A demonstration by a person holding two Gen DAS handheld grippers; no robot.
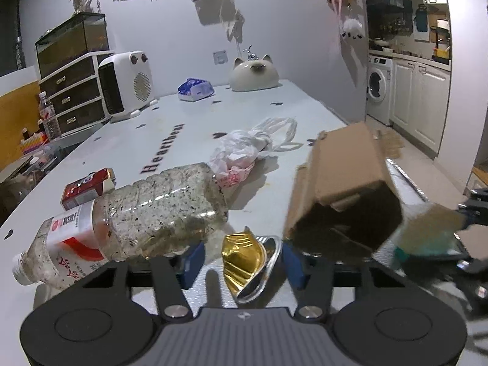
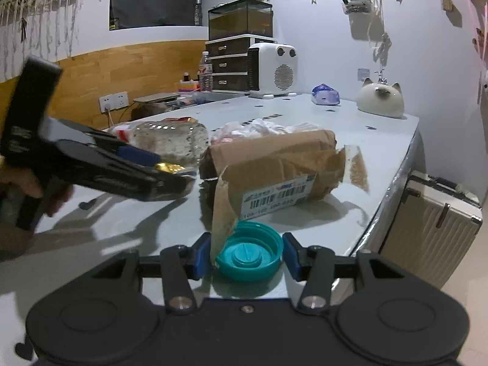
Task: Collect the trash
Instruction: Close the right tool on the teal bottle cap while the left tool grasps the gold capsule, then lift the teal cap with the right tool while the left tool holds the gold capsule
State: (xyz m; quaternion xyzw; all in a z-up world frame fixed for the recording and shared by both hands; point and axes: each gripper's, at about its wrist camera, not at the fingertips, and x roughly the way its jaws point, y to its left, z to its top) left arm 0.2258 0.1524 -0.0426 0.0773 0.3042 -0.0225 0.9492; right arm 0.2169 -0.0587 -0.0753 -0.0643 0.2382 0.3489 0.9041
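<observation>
Left tongs [image 1: 241,263], spread wide, flank a crumpled gold-lined foil cup [image 1: 248,262] on the bench [image 1: 189,134]. Right tongs [image 2: 246,254], likewise released, flank a teal plastic lid [image 2: 249,256] beside a torn cardboard box [image 2: 274,164].

Pale lilac wall [image 1: 183,30], wood wainscot [image 2: 122,70], white kitchen cabinets [image 1: 418,97] (dim light), washing machine [image 1: 378,87]

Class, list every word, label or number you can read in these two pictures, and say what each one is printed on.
"Heartbeat": black letters on the white table.
Shipping label on the cardboard box: barcode and digits, too blurred to read.
Red and white label on the plastic bottle: Chinese characters, not readable.
Red packet: print too small.
</observation>
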